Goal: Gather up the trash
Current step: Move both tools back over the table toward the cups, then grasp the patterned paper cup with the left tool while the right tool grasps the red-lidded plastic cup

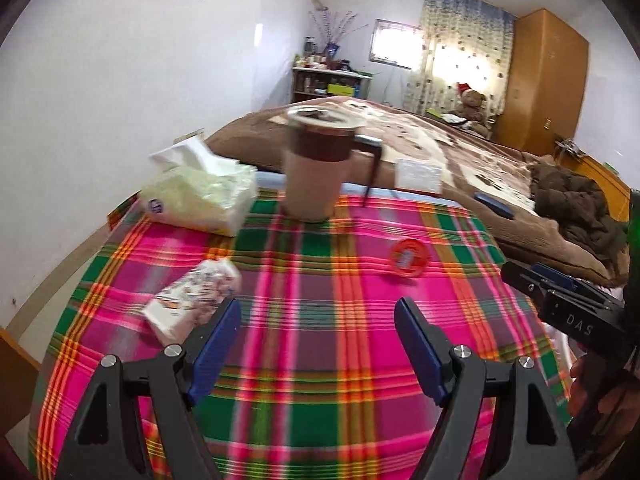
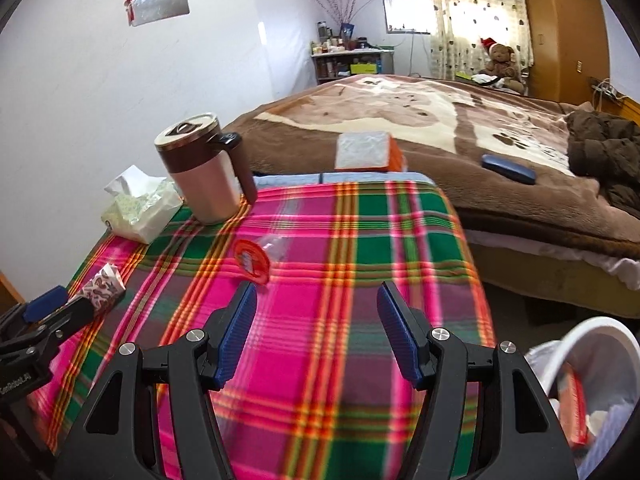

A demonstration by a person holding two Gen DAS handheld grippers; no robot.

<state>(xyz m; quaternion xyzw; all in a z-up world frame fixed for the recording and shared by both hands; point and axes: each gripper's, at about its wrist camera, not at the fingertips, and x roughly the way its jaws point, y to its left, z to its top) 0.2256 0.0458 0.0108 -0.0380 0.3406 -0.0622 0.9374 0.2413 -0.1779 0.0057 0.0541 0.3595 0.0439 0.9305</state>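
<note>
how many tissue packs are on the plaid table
2: a big open pack at the far left corner beside the mug, and a small patterned pack near the left edge. None looks hidden.

Ahead of and beneath both pairs of jaws we see a tablecloth (image 1: 320,280) checked in pink, green and orange plaid. Our left gripper (image 1: 318,320) and right gripper (image 2: 318,304) are black with blue pads (image 2: 236,336). Left of the left jaws lies a white packet (image 1: 196,300) printed in red-brown. Beyond the right jaws sits a red wrapper (image 2: 252,262), further off a pink-and-brown mug (image 2: 204,168).
</note>
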